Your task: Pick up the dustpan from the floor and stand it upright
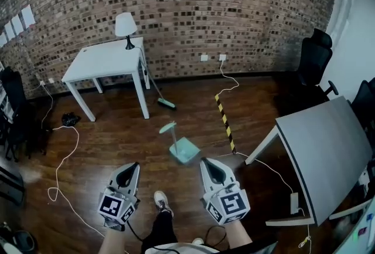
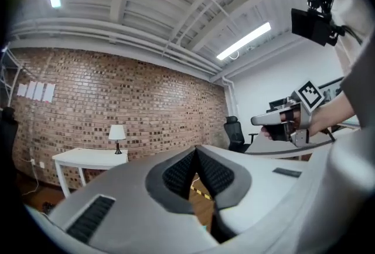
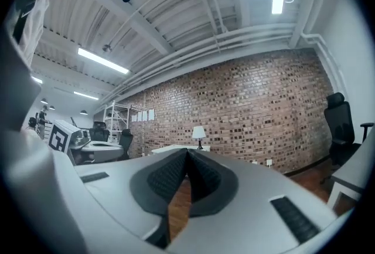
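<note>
A pale green dustpan (image 1: 182, 148) lies on the wooden floor in the head view, its long handle (image 1: 170, 131) reaching up and away toward the white table. My left gripper (image 1: 132, 168) and my right gripper (image 1: 207, 163) are held side by side just on the near side of it, both pointing level at the brick wall. Each is shut with nothing between its jaws. In the left gripper view the tips (image 2: 196, 149) meet, and the right gripper (image 2: 275, 122) shows off to the side. The right gripper view shows its own closed tips (image 3: 186, 152). Neither gripper touches the dustpan.
A green-headed broom (image 1: 159, 93) leans by a white table (image 1: 102, 62) with a lamp (image 1: 125, 28). Yellow-black floor tape (image 1: 225, 121) runs right of the dustpan. A grey table (image 1: 328, 150) and black chairs (image 1: 313, 59) stand right. A white cable (image 1: 61, 168) loops on the left. A shoe (image 1: 163, 202) is below.
</note>
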Available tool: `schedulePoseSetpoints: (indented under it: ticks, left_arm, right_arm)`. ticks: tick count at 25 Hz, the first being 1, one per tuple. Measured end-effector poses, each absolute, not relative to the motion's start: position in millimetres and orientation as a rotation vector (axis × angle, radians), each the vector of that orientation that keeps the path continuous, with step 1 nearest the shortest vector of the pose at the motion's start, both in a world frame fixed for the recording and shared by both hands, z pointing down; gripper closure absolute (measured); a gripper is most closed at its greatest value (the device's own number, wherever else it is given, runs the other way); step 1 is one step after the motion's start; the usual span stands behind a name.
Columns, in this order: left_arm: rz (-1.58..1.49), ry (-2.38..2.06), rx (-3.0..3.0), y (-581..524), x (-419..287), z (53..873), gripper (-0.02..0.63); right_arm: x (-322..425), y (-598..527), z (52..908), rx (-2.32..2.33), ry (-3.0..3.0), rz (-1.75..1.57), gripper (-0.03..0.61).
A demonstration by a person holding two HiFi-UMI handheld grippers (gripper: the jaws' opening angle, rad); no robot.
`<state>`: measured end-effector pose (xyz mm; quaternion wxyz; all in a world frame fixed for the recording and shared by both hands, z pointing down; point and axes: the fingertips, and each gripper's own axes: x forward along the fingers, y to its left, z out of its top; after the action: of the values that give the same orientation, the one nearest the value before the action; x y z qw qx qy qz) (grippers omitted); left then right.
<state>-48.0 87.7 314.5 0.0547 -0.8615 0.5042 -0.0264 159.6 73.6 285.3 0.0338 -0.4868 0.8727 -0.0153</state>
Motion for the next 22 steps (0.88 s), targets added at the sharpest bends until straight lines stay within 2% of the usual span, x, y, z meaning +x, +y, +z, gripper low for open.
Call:
schedulePoseSetpoints:
  ticks: [4,9,22]
  left_arm:
    - [-0.102,1.515,-2.630,174,-5,308,0.620]
    - [-0.080,1.513,-2.644,230,13,293,0.620]
    - [-0.163,1.522,-2.635,252,16,284,0.620]
  right_arm:
    - [201,151,269,-1.493,2.666,-0.100,0.592]
    - [208,206,256,-1.408,2.688,-0.130,0.594]
    - [190,246,256,-1.402,2.751,-0.115,0.598]
